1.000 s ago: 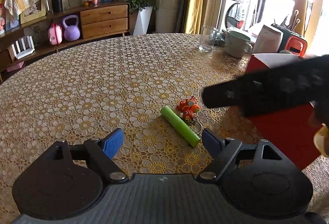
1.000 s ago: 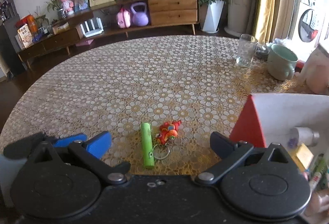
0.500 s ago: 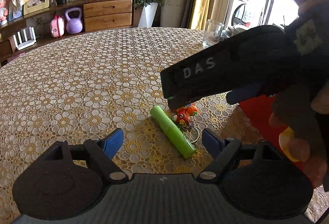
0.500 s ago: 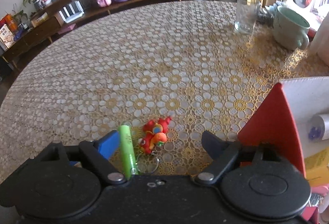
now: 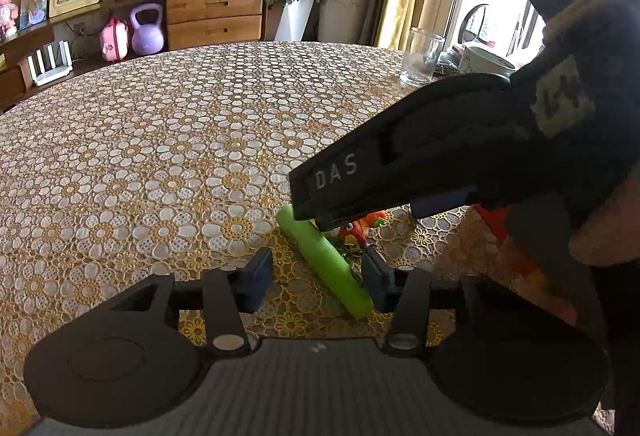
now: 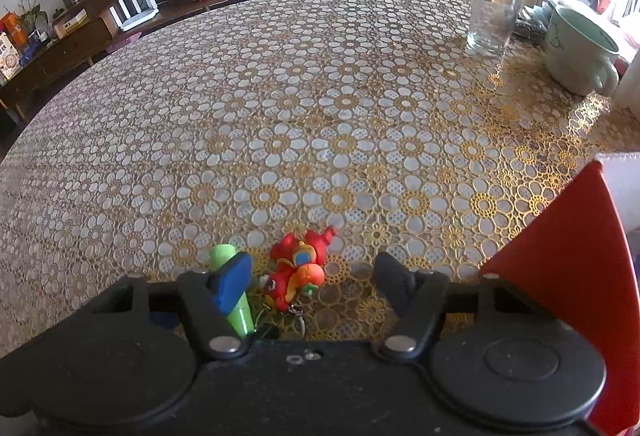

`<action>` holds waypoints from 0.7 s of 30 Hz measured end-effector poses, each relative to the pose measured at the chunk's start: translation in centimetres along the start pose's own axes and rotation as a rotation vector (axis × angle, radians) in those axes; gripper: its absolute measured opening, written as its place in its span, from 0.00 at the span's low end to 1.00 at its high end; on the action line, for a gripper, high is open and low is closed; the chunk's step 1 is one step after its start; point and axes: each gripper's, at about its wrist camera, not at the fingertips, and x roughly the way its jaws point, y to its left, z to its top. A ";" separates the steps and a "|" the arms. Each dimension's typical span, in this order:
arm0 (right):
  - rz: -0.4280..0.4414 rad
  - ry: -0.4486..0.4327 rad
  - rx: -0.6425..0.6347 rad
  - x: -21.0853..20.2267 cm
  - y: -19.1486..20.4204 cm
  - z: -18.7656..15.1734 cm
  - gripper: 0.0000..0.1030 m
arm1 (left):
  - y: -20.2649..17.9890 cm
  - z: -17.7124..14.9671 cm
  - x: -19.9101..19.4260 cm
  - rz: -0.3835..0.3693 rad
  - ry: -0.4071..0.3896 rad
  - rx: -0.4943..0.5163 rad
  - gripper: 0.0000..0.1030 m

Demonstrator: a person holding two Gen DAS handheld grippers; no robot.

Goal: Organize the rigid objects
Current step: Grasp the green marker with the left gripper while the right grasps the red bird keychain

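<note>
Two small things lay close together on the table (image 6: 320, 95), low in the middle of both views: a green tube (image 5: 326, 263) and a red and orange toy (image 6: 298, 270) with a key ring on it. In the left wrist view the green tube ran slanting from the middle down toward the lower right, and its near end lay just beside the right blue pad of the left gripper (image 5: 318, 278). The left gripper's jaws stood partly apart and held nothing. In the right wrist view the toy sat between the fingers of the right gripper (image 6: 312, 278), whose jaws were wide apart and touched nothing that I could see. Its left blue pad covered part of the green tube. The right gripper also showed in the left wrist view as a big dark shape over the toy, coming in from the right side. A red box (image 6: 568, 268) stood at the lower right of the right wrist view, near the toy. Farther back, in the upper right, stood a clear glass (image 6: 494, 21) and a pale green mug (image 6: 580, 51), well apart from the toy. The table had a cover with gold and white flowers.
</note>
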 end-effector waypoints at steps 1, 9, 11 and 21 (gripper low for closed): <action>-0.005 -0.004 -0.005 -0.2 0.4 -0.1 0.63 | 0.0 0.0 0.0 0.003 -0.001 0.000 0.45; 0.001 -0.027 -0.001 -2.1 2.4 -1.3 0.30 | 0.6 0.0 0.0 0.039 -0.006 0.001 0.16; 0.001 -0.036 0.000 -2.3 2.5 -1.6 0.27 | 1.0 0.1 0.0 0.031 -0.005 0.001 0.16; 0.052 -0.073 0.017 -4.2 0.6 -2.0 0.12 | 3.0 0.1 -0.5 0.025 -0.001 -0.033 0.15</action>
